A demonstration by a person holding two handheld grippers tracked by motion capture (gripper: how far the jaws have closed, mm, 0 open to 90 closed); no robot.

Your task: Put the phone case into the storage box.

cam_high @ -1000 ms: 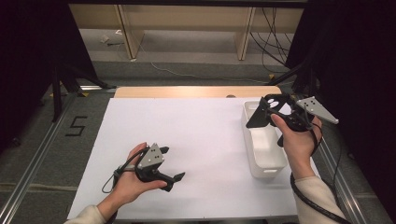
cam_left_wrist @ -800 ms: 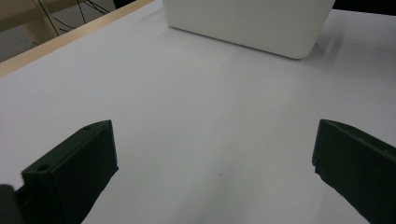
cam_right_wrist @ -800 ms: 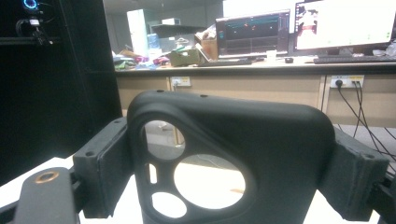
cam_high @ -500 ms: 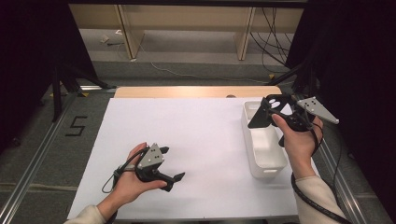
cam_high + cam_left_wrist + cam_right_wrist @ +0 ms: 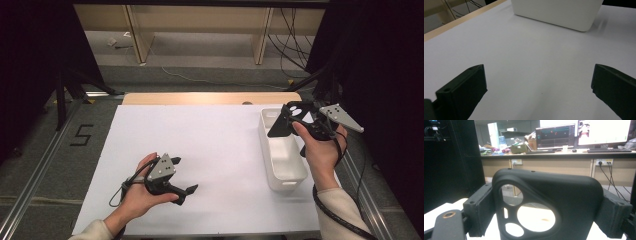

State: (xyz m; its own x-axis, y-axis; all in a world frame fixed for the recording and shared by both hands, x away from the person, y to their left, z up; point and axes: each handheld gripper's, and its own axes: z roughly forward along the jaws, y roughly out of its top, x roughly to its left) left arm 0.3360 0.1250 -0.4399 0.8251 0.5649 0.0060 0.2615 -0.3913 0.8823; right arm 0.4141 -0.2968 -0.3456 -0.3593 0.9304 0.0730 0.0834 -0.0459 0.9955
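At the right of the high view the right gripper (image 5: 286,121) is clenched on a black phone case (image 5: 295,116), holding it in the air just above the far end of the white bin (image 5: 276,165); the right gripper view shows why the hold looks secure, since the case (image 5: 564,195) is pinched across its width with a jaw against each side edge, its camera cut-outs at lower centre; held so, it can probably be lowered straight into the bin. At the lower left of the high view the left gripper (image 5: 186,190) rests low on the white table (image 5: 210,140), jaws spread and empty, likely parked out of the way; its own view shows bare table between them and the bin (image 5: 556,12) at the top.
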